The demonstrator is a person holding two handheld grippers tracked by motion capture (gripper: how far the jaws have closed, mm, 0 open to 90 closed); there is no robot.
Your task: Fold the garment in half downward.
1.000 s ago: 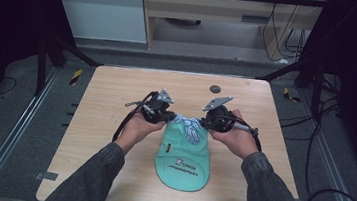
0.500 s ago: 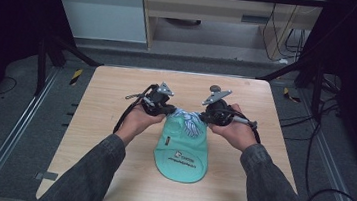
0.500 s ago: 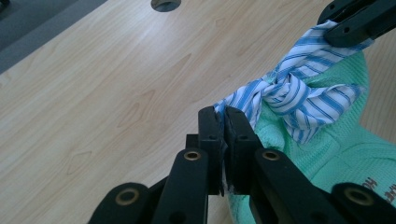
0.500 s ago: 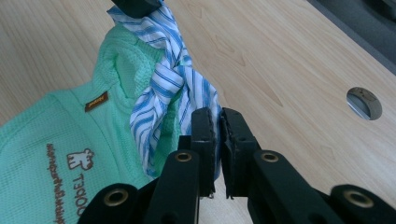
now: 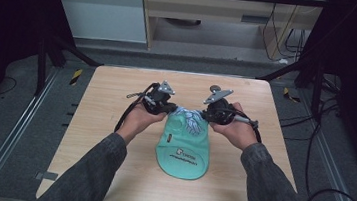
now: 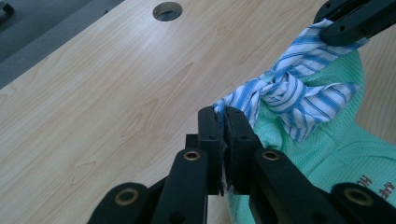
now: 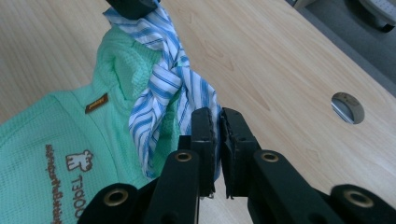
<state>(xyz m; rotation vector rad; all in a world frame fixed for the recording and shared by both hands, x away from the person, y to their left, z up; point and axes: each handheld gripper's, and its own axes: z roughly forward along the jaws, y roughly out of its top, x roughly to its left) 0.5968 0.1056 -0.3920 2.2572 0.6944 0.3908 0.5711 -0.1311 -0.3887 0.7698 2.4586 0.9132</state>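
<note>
A mint-green knit garment (image 5: 183, 151) with printed lettering lies flat at the table's middle. At its far end is a blue-and-white striped cloth (image 5: 192, 122), twisted into a knot (image 6: 285, 91). My left gripper (image 5: 168, 108) is shut on the striped cloth's left end (image 6: 224, 114). My right gripper (image 5: 205, 114) is shut on its right end (image 7: 215, 116). The two grippers face each other a short way apart over the garment's top edge. In the right gripper view the striped cloth (image 7: 159, 88) drapes over the green fabric (image 7: 56, 130), and a brown label (image 7: 96, 103) shows.
The wooden table (image 5: 111, 103) has a round cable hole (image 5: 214, 88) just beyond the right gripper; the hole (image 6: 167, 8) also shows in the left gripper view. Cables trail from both grippers. Dark frame legs and floor rails flank the table.
Both grippers have shifted slightly toward the far side of the table and a little closer together, and the green garment slid along with them.
</note>
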